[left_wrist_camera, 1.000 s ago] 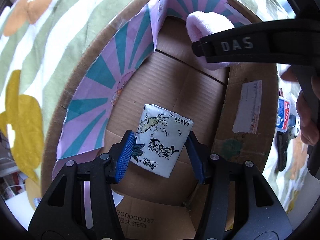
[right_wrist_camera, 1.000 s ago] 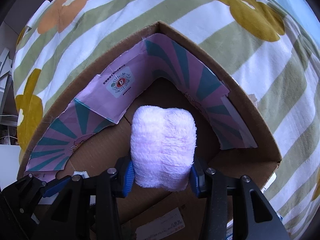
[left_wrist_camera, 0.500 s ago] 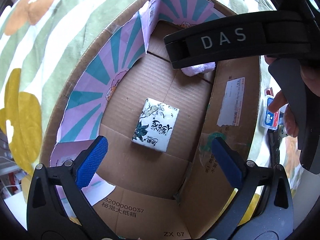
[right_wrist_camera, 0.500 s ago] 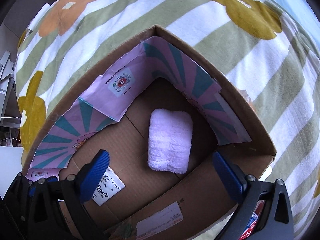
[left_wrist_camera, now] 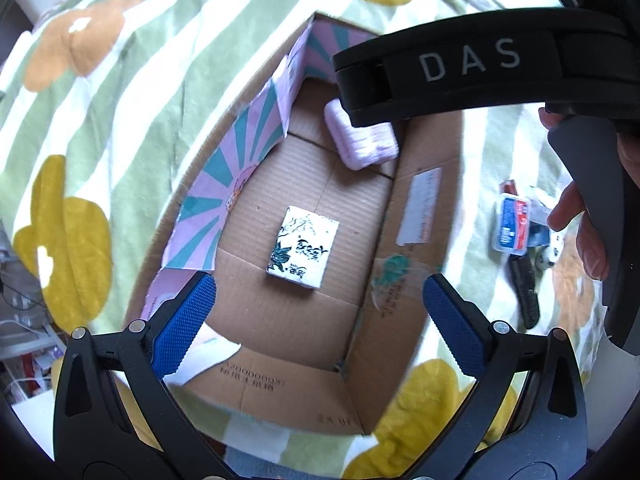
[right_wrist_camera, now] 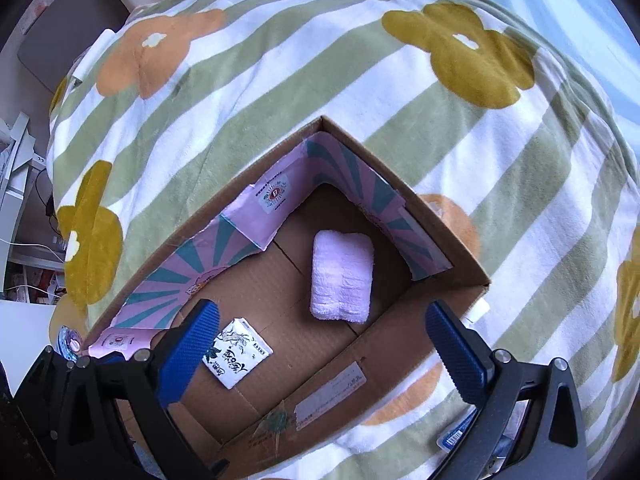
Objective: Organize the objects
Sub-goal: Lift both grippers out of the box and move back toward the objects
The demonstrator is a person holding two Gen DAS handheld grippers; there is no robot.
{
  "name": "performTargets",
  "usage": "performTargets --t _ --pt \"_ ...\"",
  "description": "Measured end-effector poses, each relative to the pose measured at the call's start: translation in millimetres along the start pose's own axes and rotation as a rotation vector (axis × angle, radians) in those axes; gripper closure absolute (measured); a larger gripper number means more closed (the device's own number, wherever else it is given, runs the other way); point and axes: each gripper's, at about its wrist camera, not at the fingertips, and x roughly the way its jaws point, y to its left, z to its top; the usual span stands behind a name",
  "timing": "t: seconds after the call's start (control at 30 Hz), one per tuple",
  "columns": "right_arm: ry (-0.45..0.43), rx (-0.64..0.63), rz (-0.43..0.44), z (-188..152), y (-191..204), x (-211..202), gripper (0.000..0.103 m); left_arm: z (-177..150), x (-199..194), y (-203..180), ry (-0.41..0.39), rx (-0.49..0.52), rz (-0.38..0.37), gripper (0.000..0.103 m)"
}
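Both items released into the box; grippers lifted clear.

In the open brown cardboard box (right_wrist_camera: 404, 352) on the striped flowered blanket (right_wrist_camera: 280, 92), the folded pink towel (right_wrist_camera: 342, 276) lies far right, long axis near-to-far; the white printed tissue packet (left_wrist_camera: 303, 253) lies near left, slightly skewed. Left gripper (left_wrist_camera: 320, 324) and right gripper (right_wrist_camera: 324, 354) now gape empty above.

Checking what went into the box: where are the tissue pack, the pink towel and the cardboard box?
tissue pack (left_wrist_camera: 303, 253), left wrist view, middle of its printed face.
pink towel (right_wrist_camera: 342, 276), right wrist view, middle of the folded top.
cardboard box (right_wrist_camera: 448, 248), right wrist view, bare outer rim.
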Motion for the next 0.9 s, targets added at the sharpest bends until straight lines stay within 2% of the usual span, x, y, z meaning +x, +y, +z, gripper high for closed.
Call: performTargets --t 0.13,0.2,0.23,0.4,0.63,0.9 --pt "-0.035 0.036 -0.004 -5 3 -32 0.000 -12 -28 -3 -0.026 0.053 -0.017 0.000" --pt "-0.048 0.058 -0.005 -10 4 -50 0.000 -17 -41 10 -0.041 0.091 -0.024 0.000" --pt "-0.055 0.072 -0.002 -13 4 -59 0.000 -18 -36 11 -0.049 0.108 -0.027 0.000" --pt "-0.113 0.134 -0.028 -39 1 -106 0.000 -25 -70 -8 -0.076 0.197 -0.055 0.000" --pt "-0.194 0.317 -0.086 -97 -19 -161 0.000 -28 -105 -41 -0.140 0.356 -0.086 0.000" --pt "-0.258 0.531 -0.178 -174 -42 -209 0.000 -26 -121 -77 -0.204 0.452 -0.141 0.000"
